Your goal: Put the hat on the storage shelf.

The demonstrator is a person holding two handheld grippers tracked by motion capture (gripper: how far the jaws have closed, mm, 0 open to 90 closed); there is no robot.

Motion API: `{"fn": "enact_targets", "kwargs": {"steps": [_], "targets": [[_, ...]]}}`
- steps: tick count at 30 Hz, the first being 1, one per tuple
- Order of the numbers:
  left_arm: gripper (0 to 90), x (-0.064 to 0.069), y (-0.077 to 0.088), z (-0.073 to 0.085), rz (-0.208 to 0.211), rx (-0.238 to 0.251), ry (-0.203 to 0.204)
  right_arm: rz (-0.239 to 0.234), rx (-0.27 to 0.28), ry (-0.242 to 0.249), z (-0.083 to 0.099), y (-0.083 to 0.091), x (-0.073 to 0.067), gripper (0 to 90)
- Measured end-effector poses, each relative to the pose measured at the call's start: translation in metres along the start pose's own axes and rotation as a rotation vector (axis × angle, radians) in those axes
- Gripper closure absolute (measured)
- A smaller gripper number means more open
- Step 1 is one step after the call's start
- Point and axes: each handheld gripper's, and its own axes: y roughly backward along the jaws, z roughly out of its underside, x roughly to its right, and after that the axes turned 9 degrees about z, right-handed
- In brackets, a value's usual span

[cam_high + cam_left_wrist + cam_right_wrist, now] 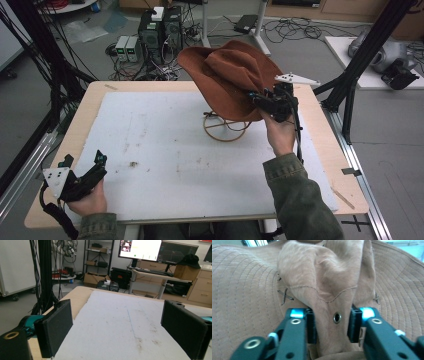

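**High view: hat held over its stand**

High view shows the right gripper (267, 102) clenched on the crown of the brown hat (225, 75), which hangs tilted directly above the wire hat stand (225, 127) (brim apparently clear of the ring). The likely next move is straight down. At the table's (165, 150) near left corner, well apart, the left gripper (82, 175) rests with jaws spread, holding nothing.

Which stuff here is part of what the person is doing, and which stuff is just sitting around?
Part of the job:
- brown hat, its crown pinched by the right gripper
- wire hat stand under the hat

Just there:
- left gripper, open and resting at the table's near corner
- computer boxes on the floor
- monitors on the desk
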Motion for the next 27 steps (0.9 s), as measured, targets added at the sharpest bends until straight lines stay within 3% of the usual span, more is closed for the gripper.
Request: {"fn": "enact_targets", "kwargs": {"steps": [3,4,6,10,12,18,23,24,27], "targets": [[10.5,0.000,0.000,0.000,0.000,0.000,-0.001,0.020,0.047,0.044,0.010,0.001,-0.002,47.0],[10.5,0.000,0.000,0.000,0.000,0.001,0.000,0.020,0.047,0.044,0.010,0.001,-0.002,47.0],[10.5,0.000,0.000,0.000,-0.001,-0.001,0.000,0.048,0.083,0.070,0.015,0.001,-0.003,34.2],[10.5,0.000,0.000,0.000,0.000,0.000,0.000,0.042,0.136,0.068,0.018,0.006,-0.002,24.1],[10.5,0.000,0.000,0.000,-0.002,-0.001,0.001,0.046,0.192,0.070,0.019,0.012,-0.001,13.0],[10.5,0.001,0.000,0.000,0.002,0.001,0.004,0.033,0.307,0.072,0.019,0.026,0.002,9.1],[10.5,0.001,0.000,0.000,0.002,0.000,0.006,0.039,0.332,0.068,0.019,0.036,0.004,5.1],[10.5,0.001,0.000,0.000,0.004,0.000,0.006,0.086,0.356,0.065,0.021,0.042,0.006,1.1],[10.5,0.002,0.000,0.000,0.005,0.000,0.002,0.125,0.386,0.078,0.026,0.050,0.008,0.9]]}}
